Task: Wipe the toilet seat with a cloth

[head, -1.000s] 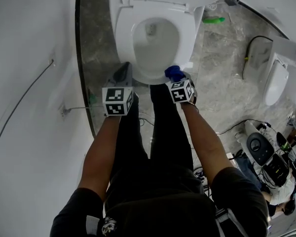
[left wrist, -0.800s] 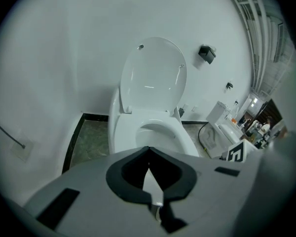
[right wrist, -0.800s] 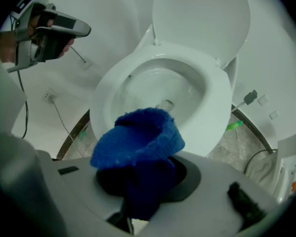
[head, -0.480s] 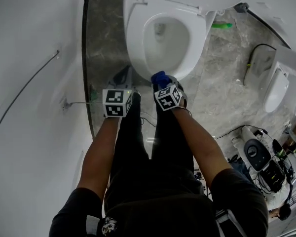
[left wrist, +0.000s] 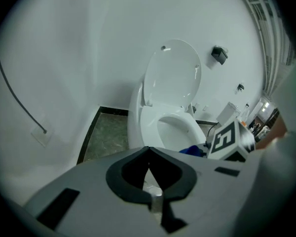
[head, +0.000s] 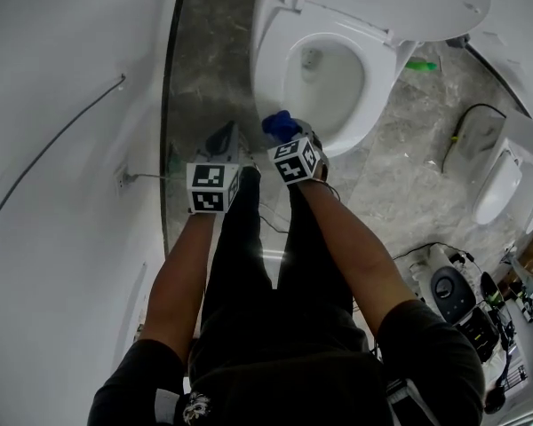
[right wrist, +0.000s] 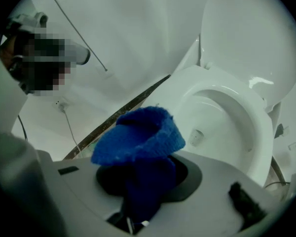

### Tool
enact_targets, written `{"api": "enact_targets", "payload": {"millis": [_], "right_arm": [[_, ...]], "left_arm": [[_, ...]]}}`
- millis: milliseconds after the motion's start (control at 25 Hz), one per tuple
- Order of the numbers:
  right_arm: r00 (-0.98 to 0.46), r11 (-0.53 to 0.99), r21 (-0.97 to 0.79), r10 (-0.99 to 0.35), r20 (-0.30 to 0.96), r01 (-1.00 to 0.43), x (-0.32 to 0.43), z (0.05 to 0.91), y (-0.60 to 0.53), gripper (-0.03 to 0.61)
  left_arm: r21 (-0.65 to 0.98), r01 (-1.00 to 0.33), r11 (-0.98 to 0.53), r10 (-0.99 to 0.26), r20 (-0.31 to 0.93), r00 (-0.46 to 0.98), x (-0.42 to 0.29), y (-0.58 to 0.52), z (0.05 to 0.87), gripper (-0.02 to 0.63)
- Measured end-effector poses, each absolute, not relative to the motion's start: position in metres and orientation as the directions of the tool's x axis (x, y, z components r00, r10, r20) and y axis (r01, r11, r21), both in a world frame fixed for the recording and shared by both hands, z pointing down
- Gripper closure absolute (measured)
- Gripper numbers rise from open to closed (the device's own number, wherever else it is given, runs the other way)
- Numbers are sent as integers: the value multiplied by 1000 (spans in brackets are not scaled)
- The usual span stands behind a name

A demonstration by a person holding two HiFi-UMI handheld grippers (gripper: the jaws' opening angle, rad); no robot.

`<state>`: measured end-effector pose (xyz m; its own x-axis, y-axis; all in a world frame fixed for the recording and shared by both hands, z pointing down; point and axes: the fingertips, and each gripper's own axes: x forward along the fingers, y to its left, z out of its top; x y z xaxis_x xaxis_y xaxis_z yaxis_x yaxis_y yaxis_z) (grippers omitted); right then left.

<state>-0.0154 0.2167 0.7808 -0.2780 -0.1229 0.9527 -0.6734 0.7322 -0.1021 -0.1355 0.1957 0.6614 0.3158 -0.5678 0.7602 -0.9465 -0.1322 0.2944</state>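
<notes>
The right claw (right wrist: 140, 194), clamped on the blue cloth (right wrist: 138, 137), has slid left along the front rim of the toilet seat (head: 382, 89), upper centre, so wiping seems under way; the left claw (left wrist: 148, 152) is closed, empty.

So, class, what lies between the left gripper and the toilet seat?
Nothing stands there: the head view shows only bare grey marble floor between the shut left gripper and the toilet seat.

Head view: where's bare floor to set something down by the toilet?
Two patches: the marbled strip between the left wall and the toilet, and the floor between the toilet and the white fixture. It is crowded at lower right: cables and devices.
</notes>
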Motion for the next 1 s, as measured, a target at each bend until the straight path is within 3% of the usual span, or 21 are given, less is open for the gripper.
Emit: {"api": "enact_targets", "payload": {"millis": [640, 840, 1000], "right_arm": [[-283, 427, -140, -292, 913, -893, -42, 773, 8, 461], [-251, 425, -88, -344, 905, -901, -27, 767, -27, 467], [-343, 476, -120, -414, 843, -871, -28, 737, -42, 475]], "left_arm": [[290, -950, -120, -589, 749, 303, -143, 179, 662, 603], [280, -952, -126, -592, 749, 299, -143, 177, 660, 603], [281, -951, -128, -614, 731, 298, -147, 172, 649, 603]]}}
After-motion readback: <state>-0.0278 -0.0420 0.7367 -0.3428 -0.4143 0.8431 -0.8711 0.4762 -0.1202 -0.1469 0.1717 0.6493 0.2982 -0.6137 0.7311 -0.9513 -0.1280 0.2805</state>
